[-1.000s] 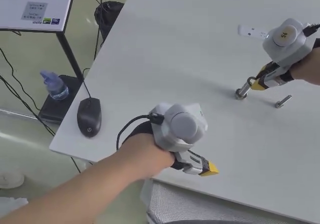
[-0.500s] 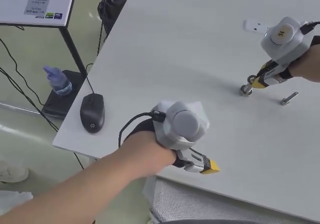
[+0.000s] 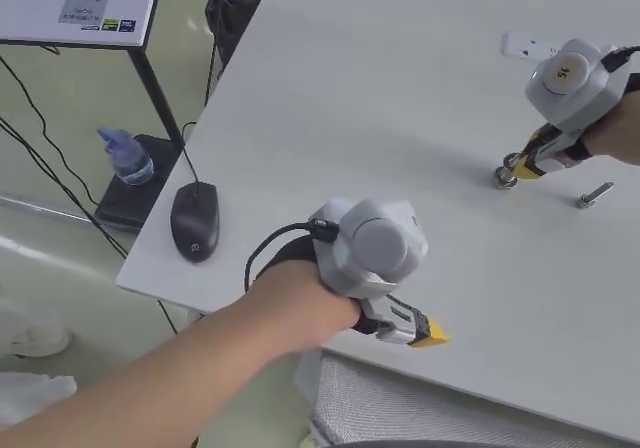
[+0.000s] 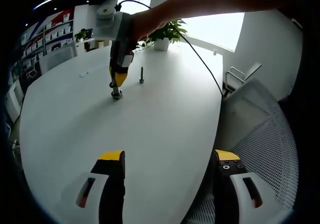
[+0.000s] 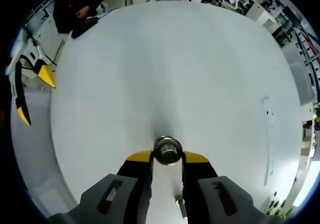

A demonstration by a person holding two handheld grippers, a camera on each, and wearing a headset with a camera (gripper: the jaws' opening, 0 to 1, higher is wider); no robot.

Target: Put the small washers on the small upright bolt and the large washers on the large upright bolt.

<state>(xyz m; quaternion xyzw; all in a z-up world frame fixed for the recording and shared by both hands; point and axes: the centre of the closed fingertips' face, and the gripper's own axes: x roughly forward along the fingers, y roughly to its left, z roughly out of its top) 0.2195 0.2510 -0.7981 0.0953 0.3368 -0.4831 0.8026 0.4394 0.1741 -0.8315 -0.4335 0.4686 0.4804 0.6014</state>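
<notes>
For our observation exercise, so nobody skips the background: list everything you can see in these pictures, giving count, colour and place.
table: 1, white, under the work
large bolt: 1, silver, upright on the table
small bolt: 1, silver, lying right of the large bolt
mouse: 1, black, table's left edge
laptop: 1, white, on a stand left of the table
bottle: 1, clear with blue cap, below the laptop
mesh chair: 1, grey, at the table's near edge
left gripper: 1, grey, yellow tips, open, near edge
right gripper: 1, grey, yellow tips, shut on the large bolt
</notes>
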